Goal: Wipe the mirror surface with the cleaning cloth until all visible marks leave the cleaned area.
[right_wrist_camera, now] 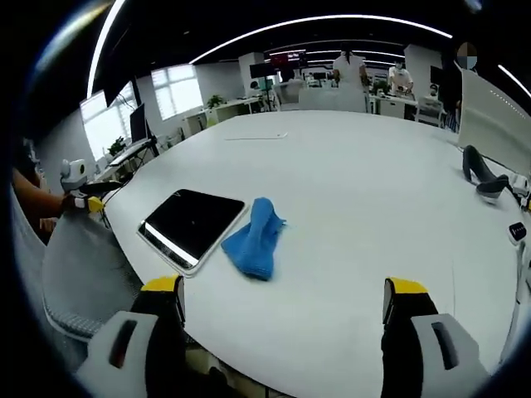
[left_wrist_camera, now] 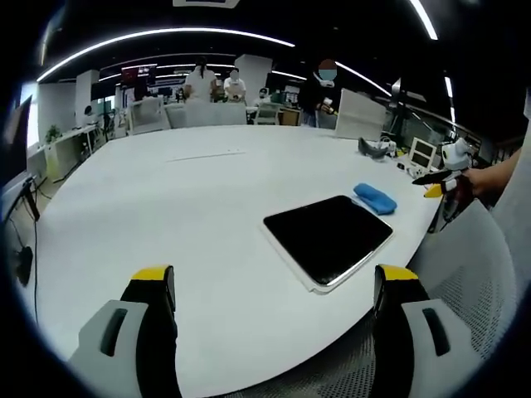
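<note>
Wiping not begun: cloth lies beside mirror on table, both grippers spread wide and empty.

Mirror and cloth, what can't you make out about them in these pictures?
- Marks on the mirror: too small and dark to tell, left gripper view.
- Mirror's surface: reads plain black, right gripper view.
- Cloth's underside: hidden by its own folds.
- Cloth touching the mirror or apart: too small, left gripper view.
</note>
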{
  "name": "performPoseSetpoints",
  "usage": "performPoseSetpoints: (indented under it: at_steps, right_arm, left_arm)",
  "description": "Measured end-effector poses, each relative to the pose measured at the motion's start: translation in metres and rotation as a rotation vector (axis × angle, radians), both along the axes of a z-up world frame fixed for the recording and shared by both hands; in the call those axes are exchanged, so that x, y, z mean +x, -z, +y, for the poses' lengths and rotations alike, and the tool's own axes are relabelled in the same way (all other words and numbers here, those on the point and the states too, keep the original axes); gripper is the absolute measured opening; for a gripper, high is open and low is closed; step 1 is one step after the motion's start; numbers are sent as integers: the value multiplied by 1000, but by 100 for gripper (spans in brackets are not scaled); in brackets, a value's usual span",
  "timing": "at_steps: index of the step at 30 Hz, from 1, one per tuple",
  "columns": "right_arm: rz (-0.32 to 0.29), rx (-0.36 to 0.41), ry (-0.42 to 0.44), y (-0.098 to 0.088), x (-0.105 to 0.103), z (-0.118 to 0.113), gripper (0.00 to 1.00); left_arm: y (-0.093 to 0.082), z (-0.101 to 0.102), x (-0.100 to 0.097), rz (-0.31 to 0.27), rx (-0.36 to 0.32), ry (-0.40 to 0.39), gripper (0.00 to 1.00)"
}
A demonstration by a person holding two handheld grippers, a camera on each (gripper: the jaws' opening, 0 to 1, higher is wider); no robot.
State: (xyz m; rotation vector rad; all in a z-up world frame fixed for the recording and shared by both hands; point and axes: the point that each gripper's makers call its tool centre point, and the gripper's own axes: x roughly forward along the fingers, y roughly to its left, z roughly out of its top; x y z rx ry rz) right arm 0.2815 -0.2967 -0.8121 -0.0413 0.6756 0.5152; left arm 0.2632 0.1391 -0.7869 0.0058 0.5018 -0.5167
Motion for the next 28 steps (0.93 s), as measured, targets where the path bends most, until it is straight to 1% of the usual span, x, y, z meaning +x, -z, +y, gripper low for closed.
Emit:
performPoseSetpoints:
  at_steps: [3,6,8,11,13,14,16,18,22,24,27,28]
  right_arm:
    - [-1,-1,-9,0,1,1,98]
    - [-7,-4,-7,-1,2,-1,98]
    - [-4,0,2,1,4,-3,99]
    - [-1,1,8,4,4,-5,98]
    - [1,0,9,6,4,-5,98]
    - [5,3,7,8,4,-5,98]
    - [20,7,5,9,1,-3,98]
    - [13,15,5,8,2,-1,98]
    - [-4,-1,-16,7,1,7,98]
    - [-10,-21,-22,8,4,10,99]
    - [-29,-29,33,6,11,4,99]
    - [-18,-27,67,7,12,2,99]
  left_arm:
    - [2,2,1,5,10,-5,99]
    - [2,4,1,-8,20,0,99]
    - [3,6,1,4,16,-10,99]
    - [4,5,0,4,25,-2,99]
    - [5,8,1,5,34,-6,99]
    - [6,10,1,11,40,-18,99]
    - [7,10,2,7,46,-20,99]
    - [9,11,2,21,37,-20,99]
    - [8,13,1,18,38,-19,99]
    - [7,12,1,10,36,-16,99]
    - [4,15,2,-7,38,-16,99]
    - [4,16,3,-6,36,-14,99]
